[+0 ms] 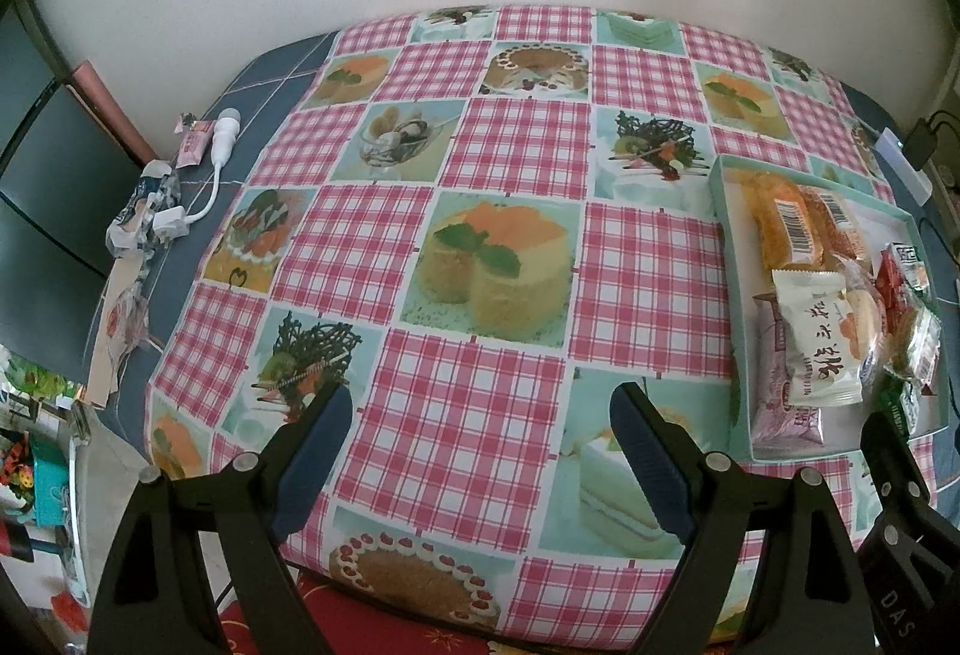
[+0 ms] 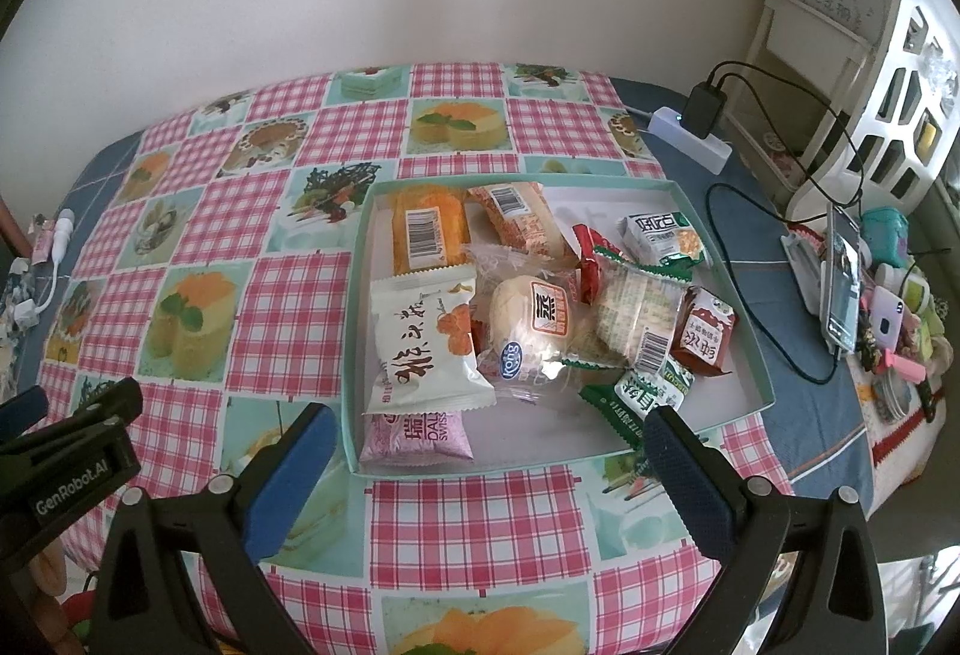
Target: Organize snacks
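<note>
Fingers of the left gripper [image 1: 480, 451] and right gripper [image 2: 489, 466] stand apart, holding nothing — seemingly because all snacks already lie gathered in the teal tray [image 2: 354, 331].

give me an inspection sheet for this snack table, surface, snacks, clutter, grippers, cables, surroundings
Surface: checked cake-print tablecloth over a blue cover.
Job's things: wrapped snacks piled in the shallow teal tray, among them a white packet and a clear-wrapped bun.
Clutter: crumpled wrappers at the table's left edge; phone on a stand and small items on the right.
Grippers: left gripper and right gripper both open, empty, above the cloth.
Cables: white cable; black cables from the power strip.
Surroundings: white wall, white shelf.
</note>
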Demonstrator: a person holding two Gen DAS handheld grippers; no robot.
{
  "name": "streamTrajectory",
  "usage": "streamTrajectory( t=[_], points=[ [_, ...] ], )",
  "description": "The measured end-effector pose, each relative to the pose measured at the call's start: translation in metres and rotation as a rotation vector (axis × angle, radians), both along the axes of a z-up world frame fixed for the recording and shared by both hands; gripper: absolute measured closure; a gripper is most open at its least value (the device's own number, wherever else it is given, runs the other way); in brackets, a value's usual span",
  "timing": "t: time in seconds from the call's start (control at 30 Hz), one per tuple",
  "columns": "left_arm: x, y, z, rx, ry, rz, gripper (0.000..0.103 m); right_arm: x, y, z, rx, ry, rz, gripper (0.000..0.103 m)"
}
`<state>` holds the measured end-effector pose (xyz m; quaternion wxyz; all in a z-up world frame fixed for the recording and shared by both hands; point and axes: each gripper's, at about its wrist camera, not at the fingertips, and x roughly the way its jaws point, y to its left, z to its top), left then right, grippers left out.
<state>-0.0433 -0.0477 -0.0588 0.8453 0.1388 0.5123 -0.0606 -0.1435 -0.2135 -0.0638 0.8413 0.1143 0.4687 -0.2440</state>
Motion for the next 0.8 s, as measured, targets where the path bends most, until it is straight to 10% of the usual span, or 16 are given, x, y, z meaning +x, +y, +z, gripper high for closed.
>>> streamTrajectory(
  t=[0.8],
  points=[
    [-0.0028,-0.0029,0.0047,-0.004,-0.013,0.003,0.015,-0.0006,-0.0005,-0.001,0.003,0.001,-0.002,0.0]
  ],
)
